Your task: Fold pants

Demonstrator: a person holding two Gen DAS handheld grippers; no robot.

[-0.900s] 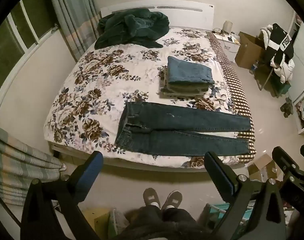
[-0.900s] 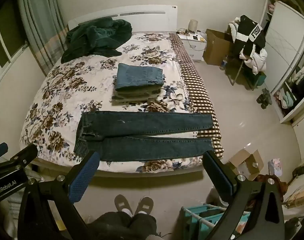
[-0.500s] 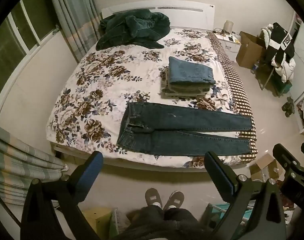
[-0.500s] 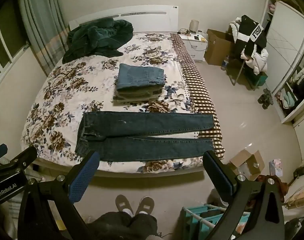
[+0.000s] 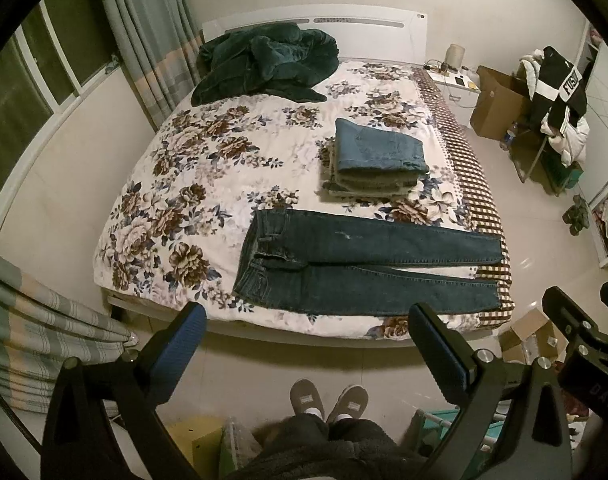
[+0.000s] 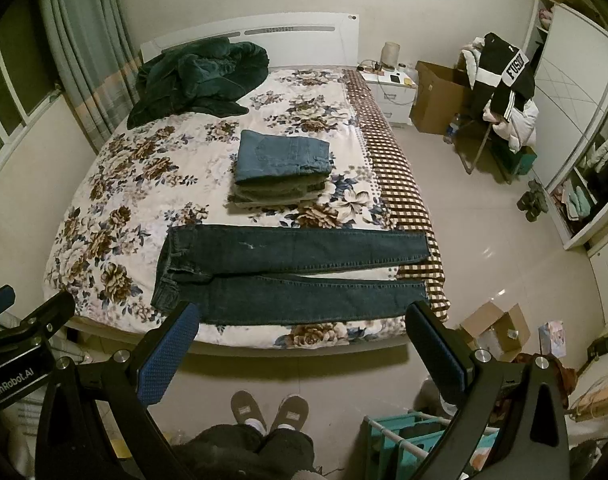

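Dim warm indoor light, dark vignette corners, strong fisheye bending, sharp focus.

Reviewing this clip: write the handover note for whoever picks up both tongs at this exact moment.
Left tongs: open, empty, held back from the bed's foot edge.
Right tongs: open, empty, likewise.
Dark blue denim jeans: spread flat across the near end of the floral bedspread, waistband to the left, legs side by side pointing right.
Stack of folded pants: behind them, mid-bed.
Done: jeans spread flat.
Left: every fold, then probably stacking.
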